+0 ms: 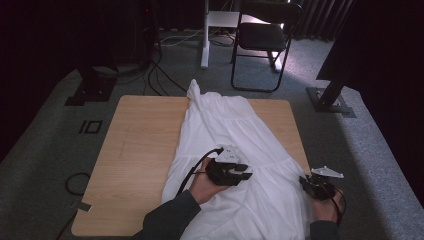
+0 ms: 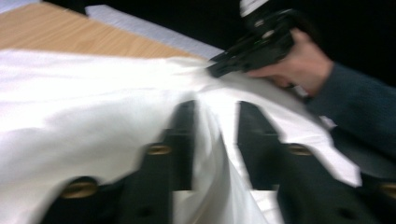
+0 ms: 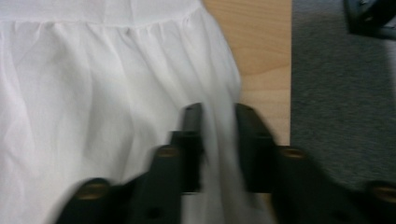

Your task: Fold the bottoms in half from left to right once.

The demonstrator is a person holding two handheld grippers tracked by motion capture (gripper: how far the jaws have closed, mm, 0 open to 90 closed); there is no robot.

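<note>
A thin white gathered cotton dress [image 1: 240, 150] lies spread lengthwise on the light wooden table [image 1: 135, 150], its narrow top toward the far edge and its wide skirt spilling over the near edge toward the person.

The left gripper [image 1: 239, 172] rests over the middle of the skirt. In the left gripper view its jaws stand partly apart with a ridge of cloth running up between them; the pads do not seem to press on it, so the fabric looks loose there.

The right gripper [image 1: 306, 184] sits at the skirt's right border, near the table's right edge. In the right gripper view [image 3: 218, 140] its jaws are likewise parted around a fold of the hem, apparently without pinching it.

The dress looks light, limp and easily wrinkled; it will likely sag and slide through a loose grip. A seam or the gathered band probably offers the firmest hold, with both jaws closed fully on a doubled fold.
</note>
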